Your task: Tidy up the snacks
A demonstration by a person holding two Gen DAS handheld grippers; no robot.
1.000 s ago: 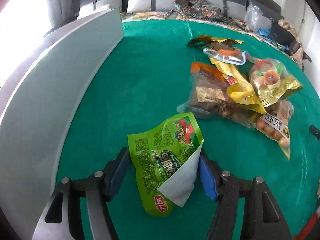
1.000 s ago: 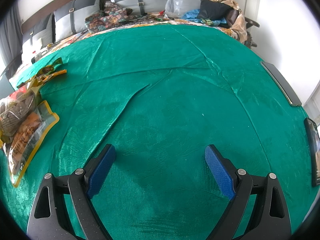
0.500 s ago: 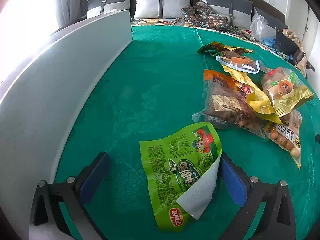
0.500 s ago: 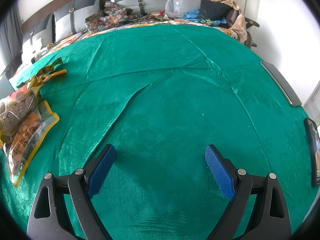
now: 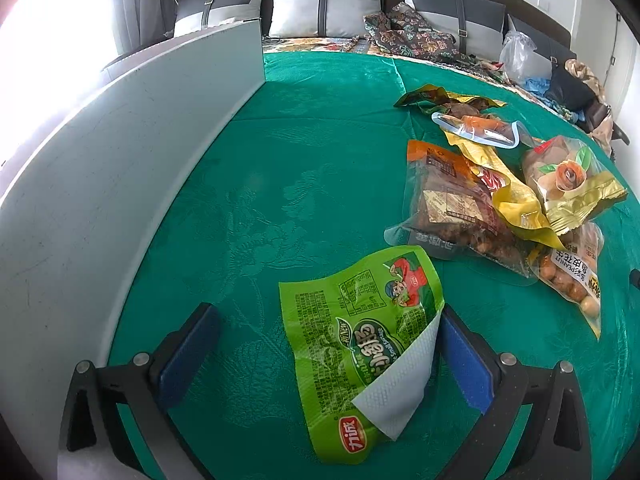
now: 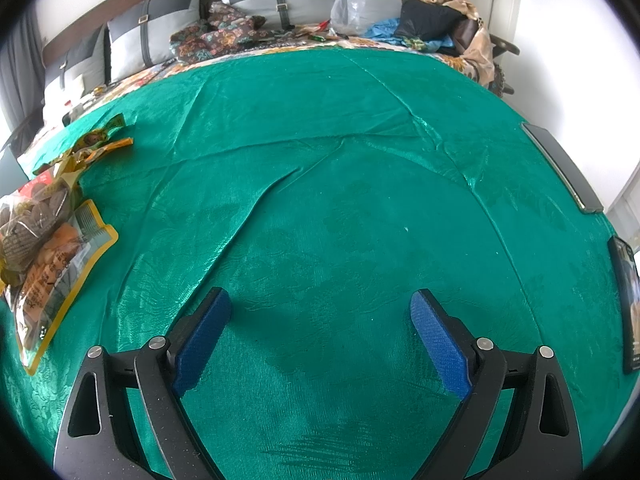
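Two grippers gape — left gripper (image 5: 326,346) freshly released around a crinkly green packet (image 5: 360,344), right gripper (image 6: 320,334) over embossed cloth (image 6: 340,184).

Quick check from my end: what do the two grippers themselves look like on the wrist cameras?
Both match. The left gripper and the right gripper each have two black, cut-out framed fingers with silver screws and textured blue pads. No cables, markings, hands or sleeves show.

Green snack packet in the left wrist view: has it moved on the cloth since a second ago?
Cannot tell. The green snack packet keeps its place beside the brown packet. Only the left hand-held gripper changed: its jaws have just opened off it.
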